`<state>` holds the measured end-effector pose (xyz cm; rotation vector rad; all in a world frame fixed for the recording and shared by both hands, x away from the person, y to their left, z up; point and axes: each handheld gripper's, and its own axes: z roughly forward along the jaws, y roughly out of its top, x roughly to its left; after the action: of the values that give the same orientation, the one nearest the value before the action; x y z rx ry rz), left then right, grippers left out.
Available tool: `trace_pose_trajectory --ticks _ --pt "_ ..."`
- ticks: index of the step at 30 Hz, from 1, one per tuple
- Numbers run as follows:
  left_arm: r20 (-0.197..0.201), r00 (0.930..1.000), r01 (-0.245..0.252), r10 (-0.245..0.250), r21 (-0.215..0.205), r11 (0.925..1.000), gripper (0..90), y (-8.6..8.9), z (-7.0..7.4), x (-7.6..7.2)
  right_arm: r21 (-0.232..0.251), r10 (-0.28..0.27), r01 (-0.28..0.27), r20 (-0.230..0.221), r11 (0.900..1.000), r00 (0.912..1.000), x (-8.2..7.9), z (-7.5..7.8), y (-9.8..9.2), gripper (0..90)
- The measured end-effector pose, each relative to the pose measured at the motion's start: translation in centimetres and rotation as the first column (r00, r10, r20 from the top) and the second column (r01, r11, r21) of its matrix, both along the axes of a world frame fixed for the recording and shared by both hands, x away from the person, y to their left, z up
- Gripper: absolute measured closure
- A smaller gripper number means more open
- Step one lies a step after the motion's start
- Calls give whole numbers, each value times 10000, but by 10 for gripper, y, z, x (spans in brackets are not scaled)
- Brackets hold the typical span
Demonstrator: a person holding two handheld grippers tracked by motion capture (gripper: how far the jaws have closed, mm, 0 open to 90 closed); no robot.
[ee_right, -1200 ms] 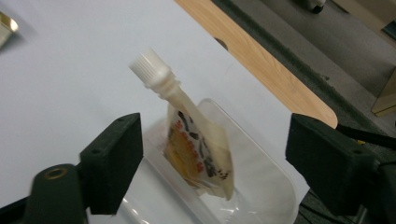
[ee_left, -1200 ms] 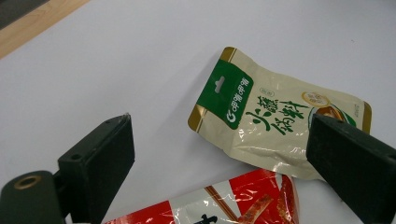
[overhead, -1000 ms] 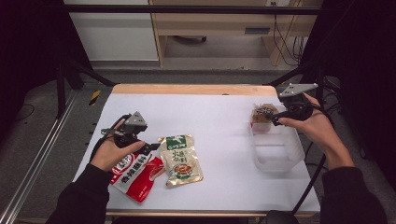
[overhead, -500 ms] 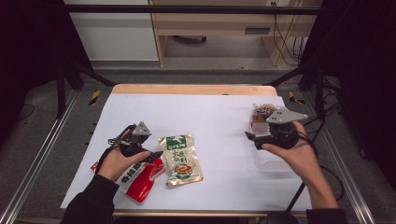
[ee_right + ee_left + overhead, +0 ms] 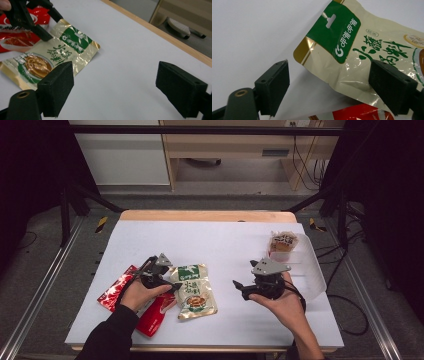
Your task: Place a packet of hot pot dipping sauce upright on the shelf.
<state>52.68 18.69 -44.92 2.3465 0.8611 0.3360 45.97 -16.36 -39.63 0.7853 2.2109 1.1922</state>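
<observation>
A gold packet with a green header lies flat on the white table, left of the middle. My left gripper is low at the packet's left edge. In the left gripper view the left gripper stands open, and the gold packet lies just beyond and partly between its jaws. My right gripper hovers right of the packet, pointing left at it. In the right gripper view the right gripper is open over bare table, with the gold packet farther off.
Red packets lie under the left hand, partly beneath the gold one. A clear plastic container stands at the right edge with a brown snack packet at its far end. A wooden table edge runs along the back.
My right gripper has left the container and moved left and nearer, toward the middle of the table; the brown snack packet stays in the container. The left gripper has barely shifted.
</observation>
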Motion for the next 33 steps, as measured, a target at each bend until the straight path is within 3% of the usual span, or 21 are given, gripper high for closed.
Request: trace_pose_trajectory --ticks 6,12,15,17,18,20,22,24,29,31,33 --pt "-350 9993 103 -112 -270 9996 262 -2 -1 1 427 -242 229 296 9988 9993 -5 -17 7 181" --pt "-793 9959 395 -441 -589 9975 340 -5 -2 2 356 -162 167 -141 9992 9998 -5 -27 6 177" --pt "-822 9948 553 -598 -557 9969 468 -5 -1 1 251 -108 114 -225 9996 9997 -5 -30 8 175" --pt "-832 9953 466 -505 -482 9978 504 -3 0 2 222 -87 93 -287 9997 9995 -4 -31 8 174" --pt "-880 9954 348 -391 -504 9981 639 -2 1 3 201 -71 77 -332 9998 9994 -3 -32 9 174" --pt "-896 9957 174 -220 -518 9985 683 -1 1 5 213 -62 69 -328 9997 9994 -3 -32 9 175" --pt "-916 9958 32 -84 -576 9983 850 1 2 8 204 16 -8 -384 9998 9993 -1 -30 12 173" --pt "-1163 9931 65 -155 -768 9970 878 2 3 9 186 15 -7 -405 9998 9992 -1 -29 13 171" --pt "-884 9949 438 -490 -600 9972 900 2 18 3 -676 350 -400 -731 9969 9967 4 -18 22 166" --pt "-506 9961 680 -717 -707 9952 900 1 33 -4 -956 516 -596 -835 9936 9952 6 -14 25 168" --pt "-366 9962 757 -787 -787 9940 900 0 38 -7 -1258 613 -733 -967 9893 9934 8 -10 29 173"
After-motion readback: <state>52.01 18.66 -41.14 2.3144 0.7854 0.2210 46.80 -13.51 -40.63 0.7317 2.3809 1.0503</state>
